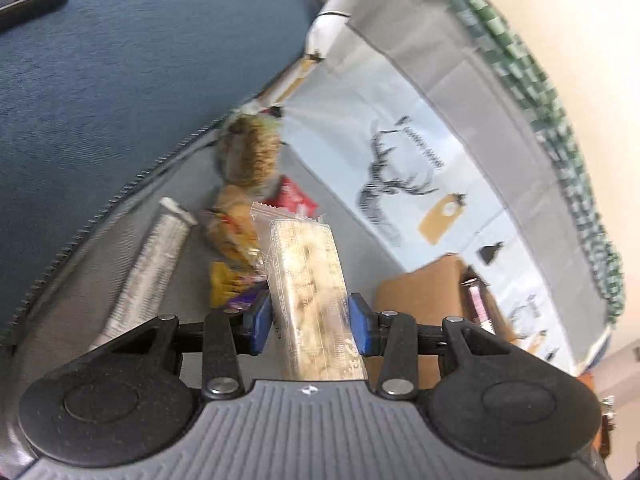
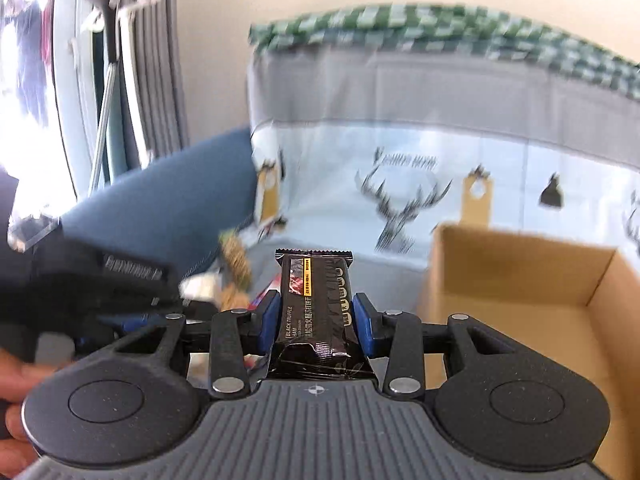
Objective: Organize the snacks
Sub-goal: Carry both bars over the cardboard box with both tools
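Note:
My left gripper (image 1: 308,320) is shut on a clear-wrapped pale rice cracker bar (image 1: 308,276), lifted above a pile of snacks: a silver stick pack (image 1: 154,264), a yellow packet (image 1: 224,284), a red packet (image 1: 292,198) and brown wrapped snacks (image 1: 236,232). My right gripper (image 2: 314,318) is shut on a black snack bar (image 2: 316,304) marked "Black Truffle Ham", held up in the air. An open cardboard box (image 2: 520,280) lies to the right of it; its corner (image 1: 432,292) also shows in the left wrist view. The other gripper, dark and blurred (image 2: 100,288), is at the left of the right wrist view.
A dark blue cushion (image 1: 140,80) borders the snack pile on the left. A cloth with deer print (image 2: 400,200) covers the surface and rises behind, topped by green checked fabric (image 2: 440,28). A person's hand (image 2: 12,380) shows at the lower left. Curtains (image 2: 152,60) hang far left.

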Tool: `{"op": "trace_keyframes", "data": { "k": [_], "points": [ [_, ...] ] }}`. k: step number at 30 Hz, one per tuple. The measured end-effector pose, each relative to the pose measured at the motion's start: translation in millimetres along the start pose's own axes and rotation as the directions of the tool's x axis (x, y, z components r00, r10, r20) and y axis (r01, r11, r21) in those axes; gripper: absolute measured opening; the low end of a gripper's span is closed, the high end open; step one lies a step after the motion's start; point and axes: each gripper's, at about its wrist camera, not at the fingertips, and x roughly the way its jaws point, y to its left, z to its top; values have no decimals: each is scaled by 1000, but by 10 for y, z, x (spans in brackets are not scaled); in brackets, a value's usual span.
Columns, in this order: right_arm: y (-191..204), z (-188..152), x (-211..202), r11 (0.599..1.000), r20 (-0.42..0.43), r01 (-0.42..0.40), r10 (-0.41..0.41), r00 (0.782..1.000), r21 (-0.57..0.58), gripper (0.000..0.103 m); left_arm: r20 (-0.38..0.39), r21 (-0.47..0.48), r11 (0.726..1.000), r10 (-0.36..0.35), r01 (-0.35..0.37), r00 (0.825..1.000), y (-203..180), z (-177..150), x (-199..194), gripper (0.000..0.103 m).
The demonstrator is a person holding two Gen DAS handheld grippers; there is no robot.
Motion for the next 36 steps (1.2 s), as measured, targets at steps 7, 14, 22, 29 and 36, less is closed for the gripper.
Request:
{"op": "trace_keyframes", "data": {
  "k": [7,14,22,29,36],
  "points": [
    [-731,207,-327,993,111,114,-118,987,37,41,12,53,987,-151,150,988,-334,-132,19,45],
    [-1381,-1,-466,968,58,224,-231,971,118,41,-9,137,949,-285,284,958,-815,-305,150,45],
    [-1768,-116,-522,945,31,291,-298,954,146,41,-54,246,892,-377,379,924,-1338,-627,301,45],
    [-1948,-211,-582,932,13,330,-336,942,152,41,-112,293,854,-417,431,902,-1583,-842,441,45],
    [-1992,-234,-576,927,2,340,-344,939,160,41,-141,309,835,-434,456,890,-1667,-943,504,45]
  ]
}}
